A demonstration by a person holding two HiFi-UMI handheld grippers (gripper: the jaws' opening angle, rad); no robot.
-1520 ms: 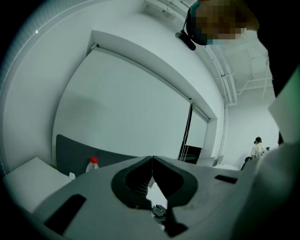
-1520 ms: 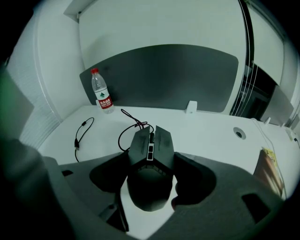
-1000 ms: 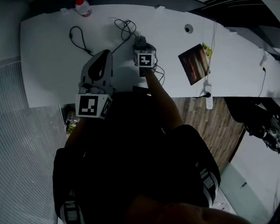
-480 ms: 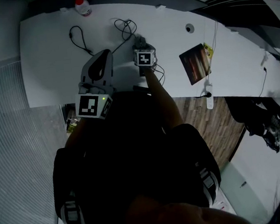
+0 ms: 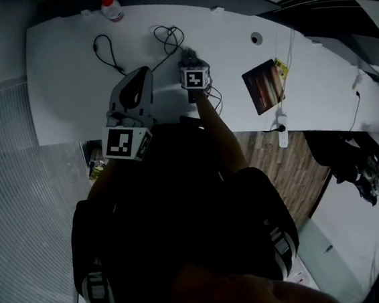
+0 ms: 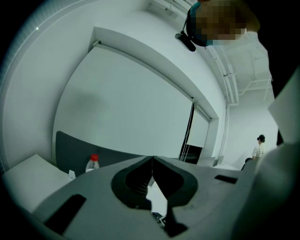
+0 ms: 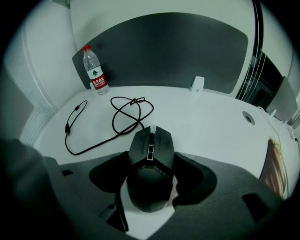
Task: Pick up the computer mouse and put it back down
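The black computer mouse [image 7: 150, 154] lies lengthwise between the jaws of my right gripper [image 7: 151, 160], which press on its two sides. Its black cable [image 7: 126, 115] loops away over the white table [image 7: 211, 117]. In the head view the right gripper [image 5: 192, 65] is at the table's middle, and the mouse [image 5: 189, 53] shows just beyond its marker cube. My left gripper [image 5: 142, 75] hovers to the left over the table's near edge. It is tilted up toward the wall, and in its own view the left gripper [image 6: 152, 158] is shut and empty.
A water bottle [image 7: 95, 71] with a red cap stands at the back left, in front of a dark divider panel [image 7: 164, 51]. A brown pad [image 5: 263, 86] lies at the right near the table's front edge. A round cable port [image 7: 249, 117] sits right of the mouse.
The right gripper's marker cube has shifted a hair farther up the table. The left gripper has not moved.
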